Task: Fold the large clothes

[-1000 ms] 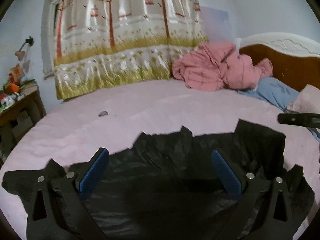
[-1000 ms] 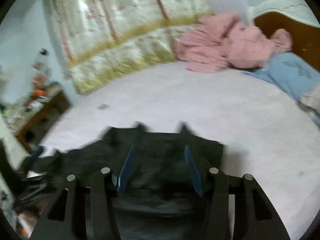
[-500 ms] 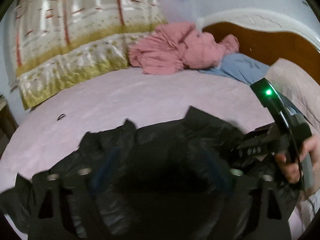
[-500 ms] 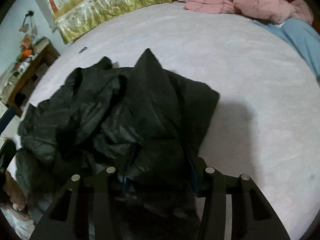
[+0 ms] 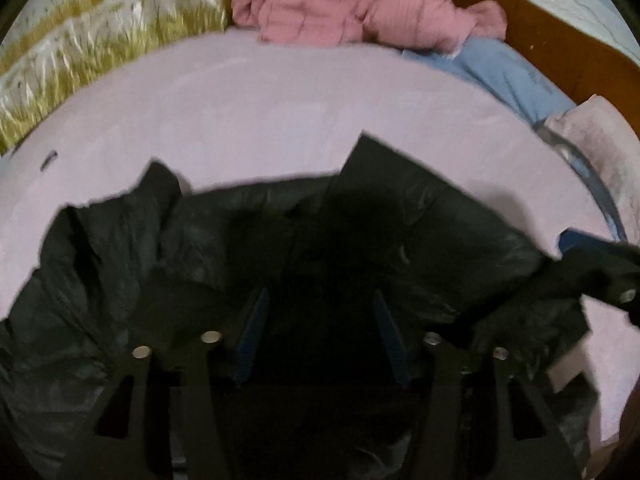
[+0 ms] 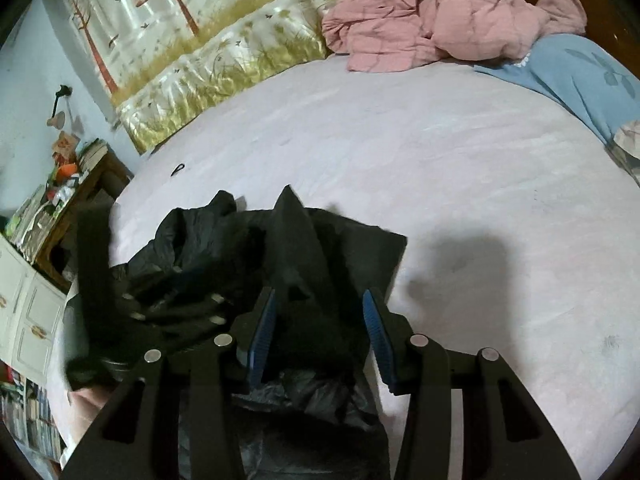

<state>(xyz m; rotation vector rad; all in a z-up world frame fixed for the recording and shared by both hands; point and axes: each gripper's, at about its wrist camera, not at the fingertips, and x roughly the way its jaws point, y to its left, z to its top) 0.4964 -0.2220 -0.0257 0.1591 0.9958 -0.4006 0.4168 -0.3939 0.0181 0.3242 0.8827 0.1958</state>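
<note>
A large black garment (image 6: 304, 256), likely a thin padded jacket with a slightly shiny shell, lies bunched on the near part of the pink bed (image 6: 460, 168), well apart from the pink quilt (image 6: 440, 20) and blue pillow (image 6: 580, 76) heaped toward the headboard. In the right wrist view the right hand-held gripper (image 6: 318, 340) has its blue pads spread apart, with a raised ridge of the black fabric standing between them; whether the pads actually press on the cloth cannot be told, and it reads as open around the fold rather than clamped. In the left wrist view the left hand-held gripper (image 5: 320, 340) also has its fingers apart, hovering low over the dark middle of the garment, where the fabric is too dark and blurred to show contact. The garment looks light, soft and limp, so it should slump and trap air rather than hold a crease, and the smooth shell may slip from a shallow pinch. A sound hold would probably be at a seam, hem or the peaked corner at the far edge, taking a thick bite of doubled fabric. Folding seems at an early stage: the cloth is still crumpled on its left side, with no clean straight edges yet.
</note>
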